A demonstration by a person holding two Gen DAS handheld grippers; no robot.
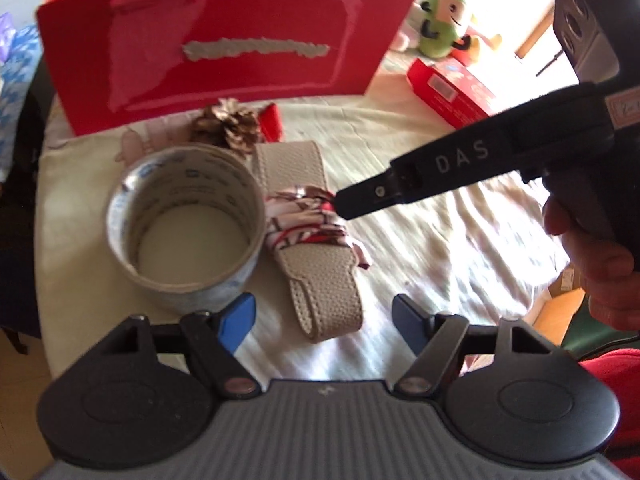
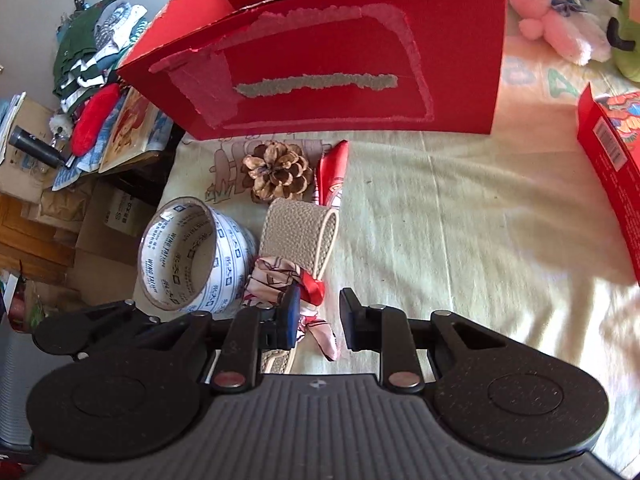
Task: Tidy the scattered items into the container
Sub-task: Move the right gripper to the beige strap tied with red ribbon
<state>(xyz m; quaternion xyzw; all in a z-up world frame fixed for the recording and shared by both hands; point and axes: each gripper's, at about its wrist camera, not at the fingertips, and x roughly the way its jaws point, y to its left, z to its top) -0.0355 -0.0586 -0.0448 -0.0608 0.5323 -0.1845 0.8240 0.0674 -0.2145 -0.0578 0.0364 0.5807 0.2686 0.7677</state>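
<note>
From the left wrist camera, a large red cardboard box with torn tape patches (image 1: 224,52) is standing at the far side of a table draped in a cream cloth (image 1: 420,208); its inside is hidden from here. In front of it a brown pine cone (image 1: 226,126) is lying, and nearer, a roll of clear printed packing tape (image 1: 186,224) is standing on end just beside a beige leather strap wrapped with a red and pink patterned scarf (image 1: 316,236). A green plush toy (image 1: 442,22) and a small flat red carton (image 1: 450,90) are sitting at the far right. The left gripper (image 1: 322,326) is hovering with its blue-padded fingers spread wide, touching nothing, the strap's near end lying between them. The right gripper (image 1: 346,204) is reaching in from the right, its tip at the scarf.

From the right wrist camera, the red box (image 2: 332,68) is showing an open top, but its contents cannot be seen. The pine cone (image 2: 278,172) is lying before it, beside a small red packet (image 2: 332,168), with the tape roll (image 2: 192,256) and strap (image 2: 298,240) nearer. A pink plush toy (image 2: 556,28) is sitting at top right. The right gripper (image 2: 320,320) is partly open, with the scarf's loose end lying between its pads; whether the left pad (image 2: 290,318) is touching the fabric cannot be told.
</note>
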